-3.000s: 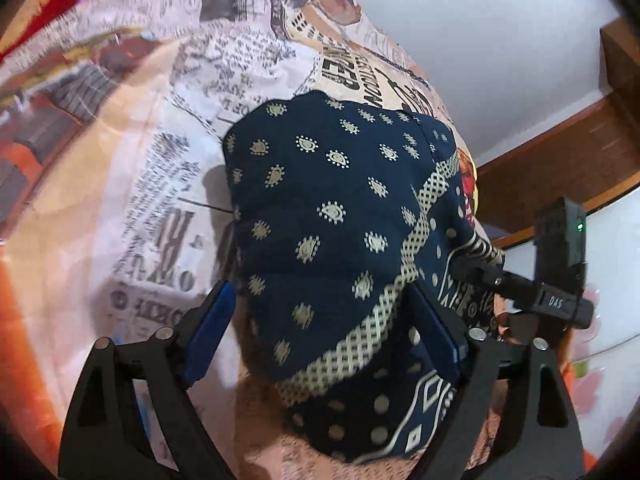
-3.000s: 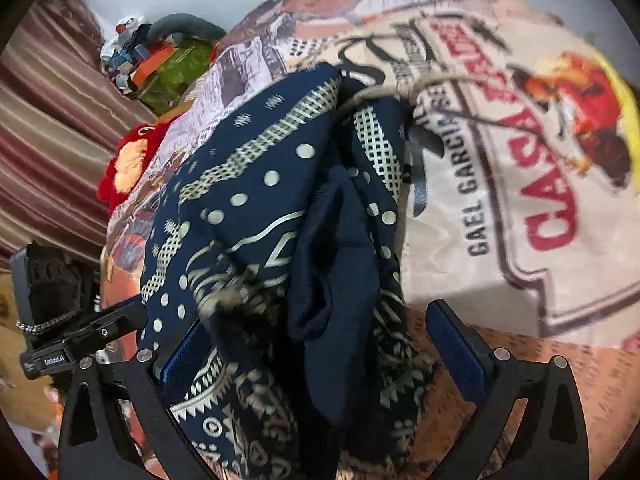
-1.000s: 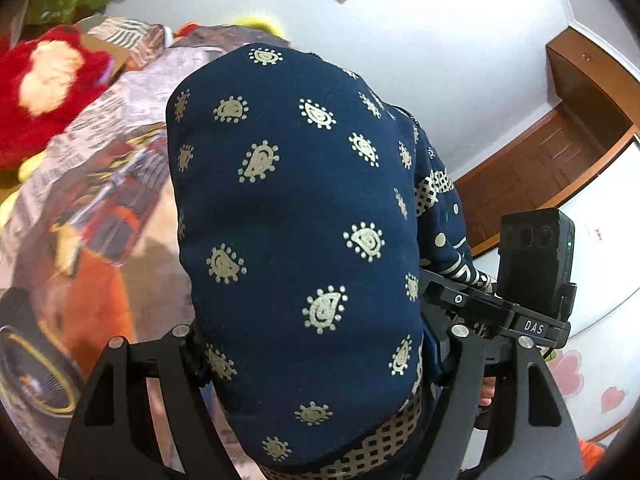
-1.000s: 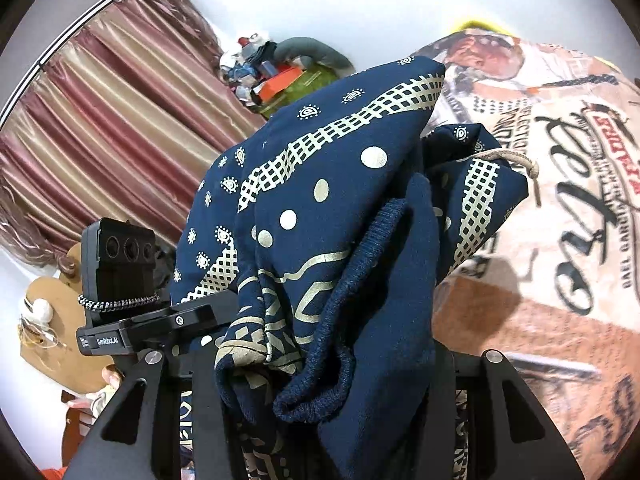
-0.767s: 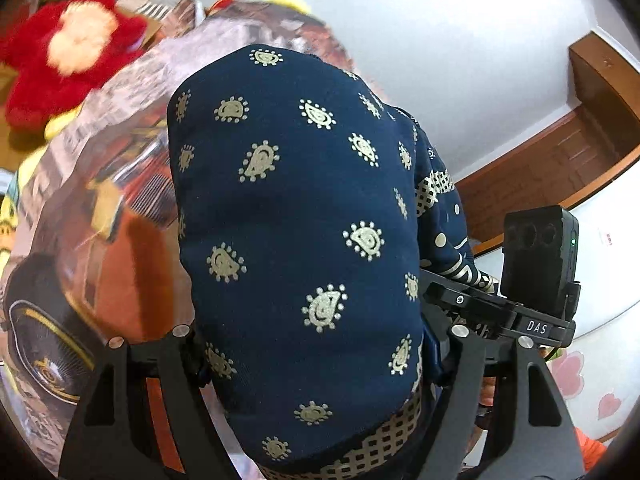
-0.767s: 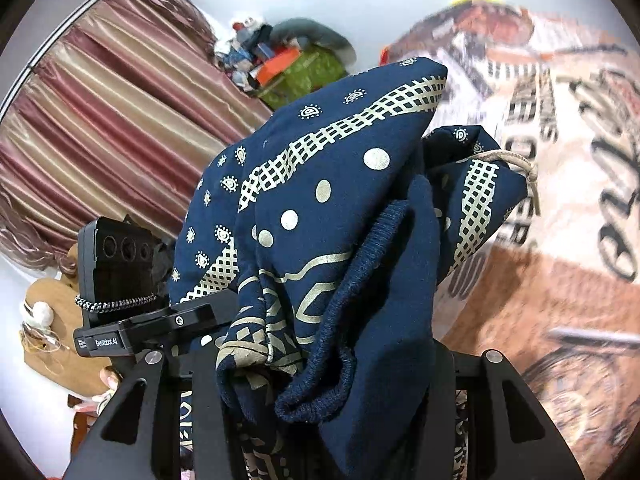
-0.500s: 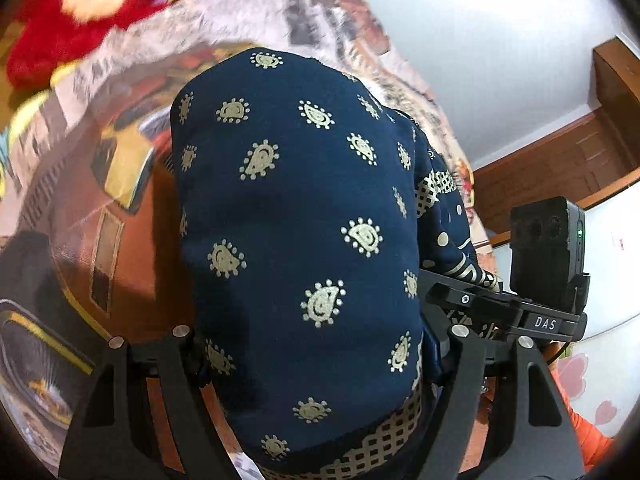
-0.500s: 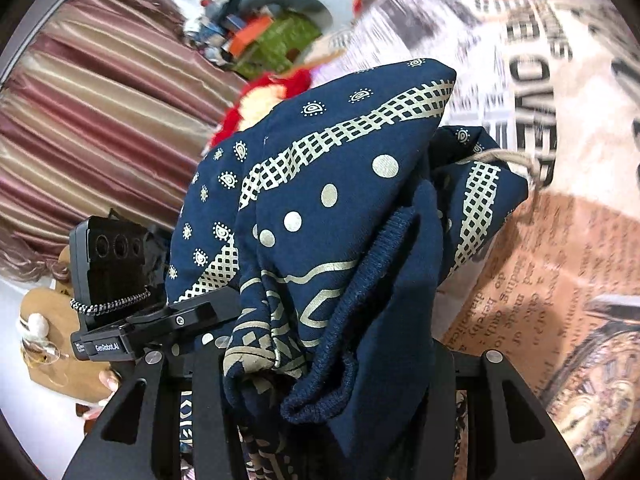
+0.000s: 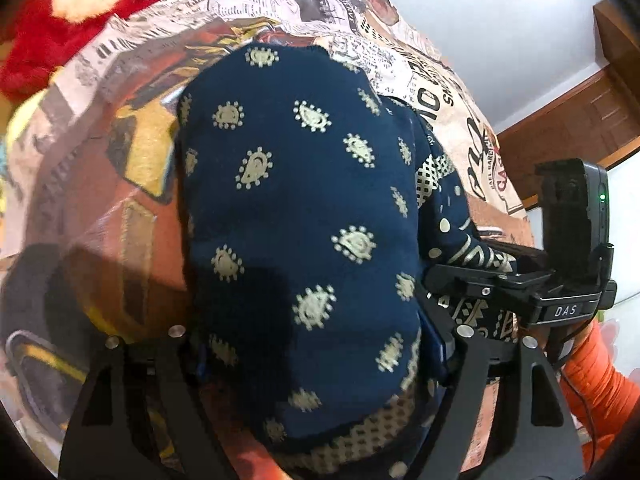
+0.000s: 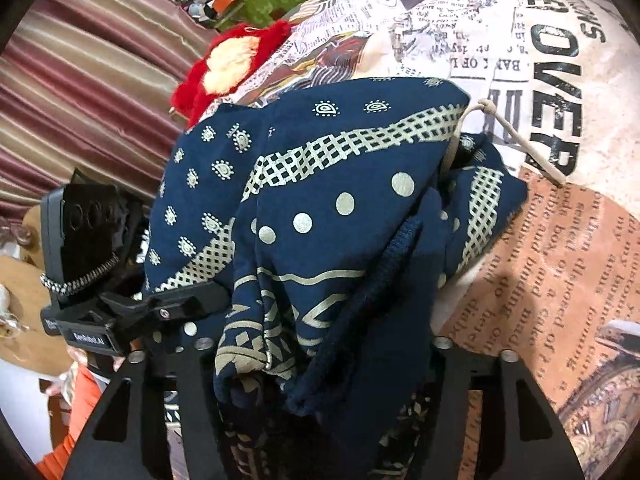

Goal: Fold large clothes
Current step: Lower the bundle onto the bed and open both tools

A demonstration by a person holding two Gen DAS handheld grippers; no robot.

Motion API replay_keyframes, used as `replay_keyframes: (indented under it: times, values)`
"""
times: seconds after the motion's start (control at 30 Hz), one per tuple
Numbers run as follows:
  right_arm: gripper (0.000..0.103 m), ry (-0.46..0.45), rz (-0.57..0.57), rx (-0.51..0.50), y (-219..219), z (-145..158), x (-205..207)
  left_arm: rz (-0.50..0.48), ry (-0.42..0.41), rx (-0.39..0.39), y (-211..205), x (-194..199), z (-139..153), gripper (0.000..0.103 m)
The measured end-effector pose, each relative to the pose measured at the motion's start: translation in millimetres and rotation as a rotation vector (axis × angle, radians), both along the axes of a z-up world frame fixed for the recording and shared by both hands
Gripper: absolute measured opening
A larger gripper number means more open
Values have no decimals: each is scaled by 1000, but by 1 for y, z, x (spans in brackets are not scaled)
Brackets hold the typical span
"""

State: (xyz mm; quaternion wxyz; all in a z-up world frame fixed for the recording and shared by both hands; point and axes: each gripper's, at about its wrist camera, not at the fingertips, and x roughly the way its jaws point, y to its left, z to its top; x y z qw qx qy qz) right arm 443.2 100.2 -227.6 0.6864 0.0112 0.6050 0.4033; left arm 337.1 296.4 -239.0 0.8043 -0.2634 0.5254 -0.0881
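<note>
- Under both cameras, the newsprint bedspread [image 9: 132,128] [image 10: 560,240] filled the background as I watched; it was printed with headlines, tan text panels and orange-brown patches, and it lay spread out under everything else.
- Above it, the navy garment [image 9: 304,240] [image 10: 320,220], patterned with cream paisley, dots and lattice bands, bulged up between my two tools and took up the middle of both views; I could not tell whether any part of it touched the bedspread.
- At the far edge of the bedspread I saw a red plush toy [image 9: 60,20] [image 10: 232,64] with a pale patch, well apart from the garment.
- My left gripper [image 9: 316,344] was closed tight on a thick bunch of the garment, the fabric swelling out over its fingers.
- My right gripper [image 10: 320,348] was likewise clamped on bunched folds, a ribbed hem hanging down between its fingers.
- A cream drawstring [image 10: 516,140] trailed from the garment's right fold onto the bedspread.
</note>
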Motion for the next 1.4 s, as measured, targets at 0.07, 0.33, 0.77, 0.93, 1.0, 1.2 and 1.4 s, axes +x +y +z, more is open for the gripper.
replay_keyframes:
  times: [0.07, 0.33, 0.77, 0.93, 1.0, 1.2, 1.4]
  values:
    - [70, -26, 6, -33, 2, 6, -4, 4, -8, 33, 1, -10, 6, 79]
    - [78, -236, 35, -77, -17, 54, -26, 11, -113, 234, -17, -50, 52, 80]
    - [97, -302, 259, -327, -30, 11, -66, -47, -34, 373, -61, -107, 4, 90]
    - [97, -196, 257, -285, -58, 15, -60, -15, -49, 338, -51, -122, 24, 89]
    - [97, -202, 245, -275, -65, 25, -57, 24, -111, 340, -45, -126, 45, 89]
    - [97, -293, 165, -138, -58, 74, -43, 172, -185, 404, -21, -89, 82, 90]
    - [97, -350, 105, -167, -18, 59, -18, 264, -67, 445, -5, -39, 46, 90]
